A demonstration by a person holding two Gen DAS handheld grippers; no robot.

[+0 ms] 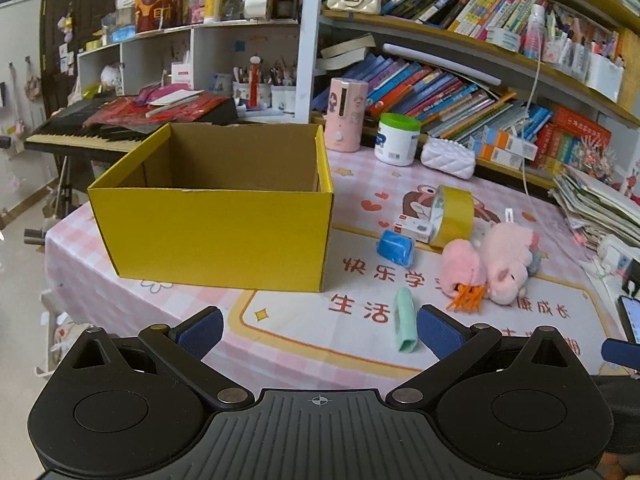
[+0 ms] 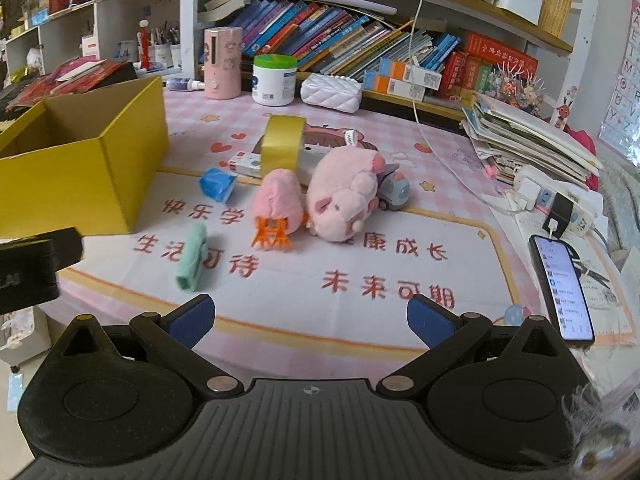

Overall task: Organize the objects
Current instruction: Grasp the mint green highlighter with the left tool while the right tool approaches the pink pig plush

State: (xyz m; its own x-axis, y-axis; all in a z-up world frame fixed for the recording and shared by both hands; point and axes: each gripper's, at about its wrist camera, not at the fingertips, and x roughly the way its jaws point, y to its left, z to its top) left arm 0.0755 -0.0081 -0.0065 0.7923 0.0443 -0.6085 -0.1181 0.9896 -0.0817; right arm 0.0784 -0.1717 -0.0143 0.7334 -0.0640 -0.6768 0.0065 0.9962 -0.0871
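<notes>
Both jaws wide, holding nothing: left gripper (image 1: 319, 330) near the mint green tube (image 1: 404, 320), right gripper (image 2: 311, 317) over bare table (image 2: 360, 332). Open yellow cardboard box (image 1: 216, 232) at left, floor mostly hidden behind its front wall. Small white carton (image 1: 414, 229) partly covered by the yellow tape roll (image 1: 454, 216). Toy car (image 2: 394, 192) half hidden behind the pink plush pig (image 2: 344, 196).
</notes>
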